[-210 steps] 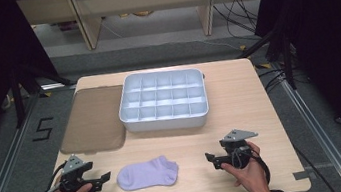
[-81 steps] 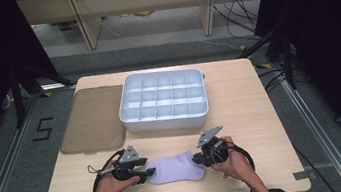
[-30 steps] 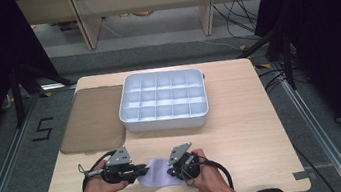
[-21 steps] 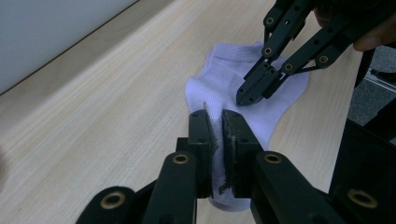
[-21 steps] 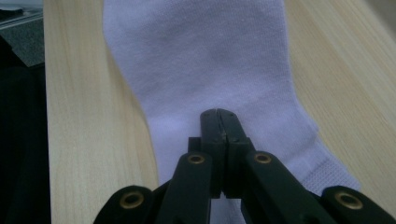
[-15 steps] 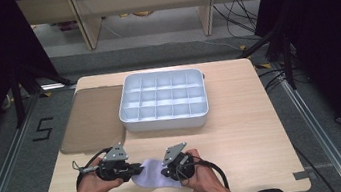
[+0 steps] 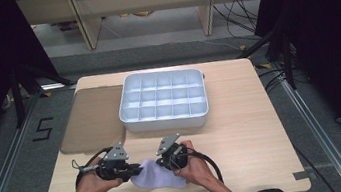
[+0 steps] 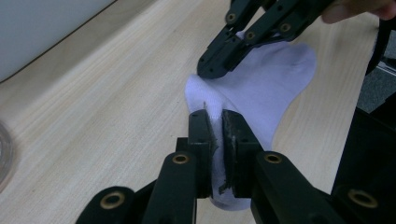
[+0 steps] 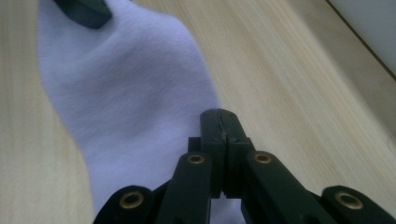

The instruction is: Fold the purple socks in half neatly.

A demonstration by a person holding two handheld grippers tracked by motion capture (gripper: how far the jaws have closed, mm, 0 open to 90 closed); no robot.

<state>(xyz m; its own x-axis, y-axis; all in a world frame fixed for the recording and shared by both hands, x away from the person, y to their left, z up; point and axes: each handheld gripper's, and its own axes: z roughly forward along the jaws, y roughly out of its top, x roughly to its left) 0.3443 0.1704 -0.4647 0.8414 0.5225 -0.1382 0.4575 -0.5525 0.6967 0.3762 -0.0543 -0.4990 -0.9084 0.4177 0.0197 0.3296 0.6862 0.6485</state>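
Note:
A pale lilac sock (image 7: 157, 178) lies flat near the table's front edge. My left gripper (image 7: 137, 170) is shut on the sock's left end. In the left gripper view a ridge of sock (image 8: 271, 88) fabric is pinched between the left gripper (image 8: 219, 121) jaws. My right gripper (image 7: 160, 164) is shut, close by on the sock's far side. In the right gripper view the right gripper (image 9: 220, 116) jaws meet with no fabric seen between them, over the edge of the sock (image 9: 126, 93). Its tip (image 8: 210, 70) rests against the sock.
A white tray (image 7: 163, 102) with several compartments stands at the middle of the table, behind the grippers. A brown mat (image 7: 92, 118) lies to its left. Bare wood spreads to the right of the hands.
My right gripper has slid left over the sock, closer to the left gripper. The left gripper has stayed in place on the sock's end.

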